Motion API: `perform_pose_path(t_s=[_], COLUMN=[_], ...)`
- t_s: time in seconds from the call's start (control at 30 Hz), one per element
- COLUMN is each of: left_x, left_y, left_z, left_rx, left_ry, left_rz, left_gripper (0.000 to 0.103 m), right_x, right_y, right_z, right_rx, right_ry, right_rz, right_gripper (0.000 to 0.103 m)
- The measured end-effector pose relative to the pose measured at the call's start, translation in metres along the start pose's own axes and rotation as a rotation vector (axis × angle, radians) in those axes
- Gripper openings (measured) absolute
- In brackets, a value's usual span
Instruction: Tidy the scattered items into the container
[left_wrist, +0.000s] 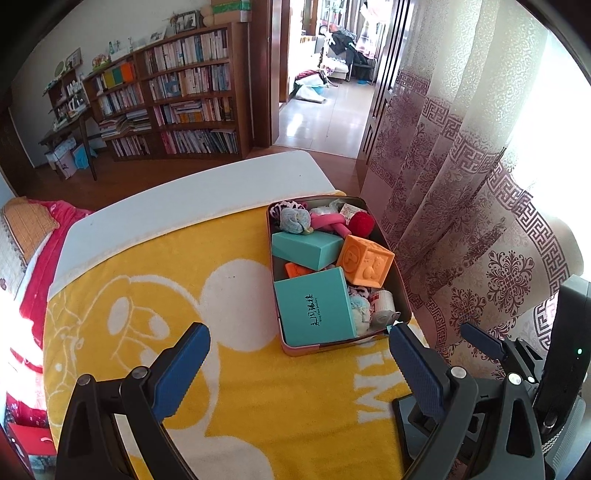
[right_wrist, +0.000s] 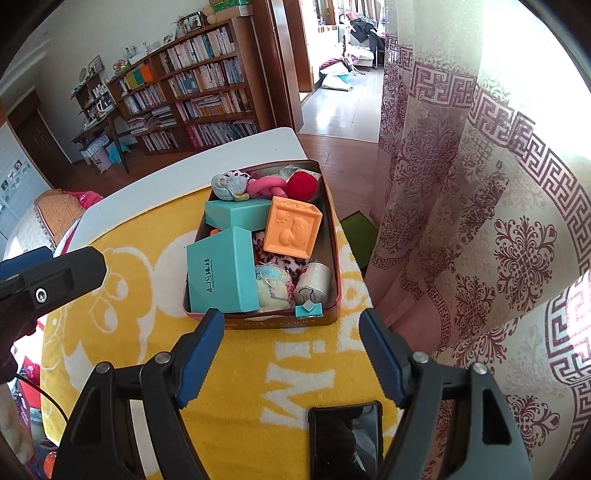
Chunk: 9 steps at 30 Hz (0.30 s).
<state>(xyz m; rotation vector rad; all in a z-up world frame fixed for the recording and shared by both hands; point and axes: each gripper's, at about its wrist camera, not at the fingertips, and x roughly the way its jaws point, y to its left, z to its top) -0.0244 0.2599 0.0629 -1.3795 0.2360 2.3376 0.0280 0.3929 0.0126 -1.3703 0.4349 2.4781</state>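
Both the left gripper (left_wrist: 297, 356) and right gripper (right_wrist: 291, 345) hover empty with jaws spread wide – likely because nothing loose remains on the yellow towel (left_wrist: 155, 280) – while the packed tin (right_wrist: 334, 258) sits at the towel's curtain-side edge, its long axis running away from the cameras toward the doorway

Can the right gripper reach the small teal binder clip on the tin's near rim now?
Probably yes: the right gripper is open and empty, and the binder clip sits just ahead, unobstructed.
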Motion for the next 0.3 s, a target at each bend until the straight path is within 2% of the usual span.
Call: perform_pose_path(t_s=[0.3], left_x=[0.0097], left_y=[-0.0021], left_z=[-0.0038], left_rx=[0.012], left_ry=[0.000], left_rz=[-0.013], left_gripper=[0.099], right_x=[0.0062], right_y=[-0.0023], right_z=[-0.0035], right_rx=[0.010], right_ry=[0.005], right_rz=[0.000], right_gripper=[0.079])
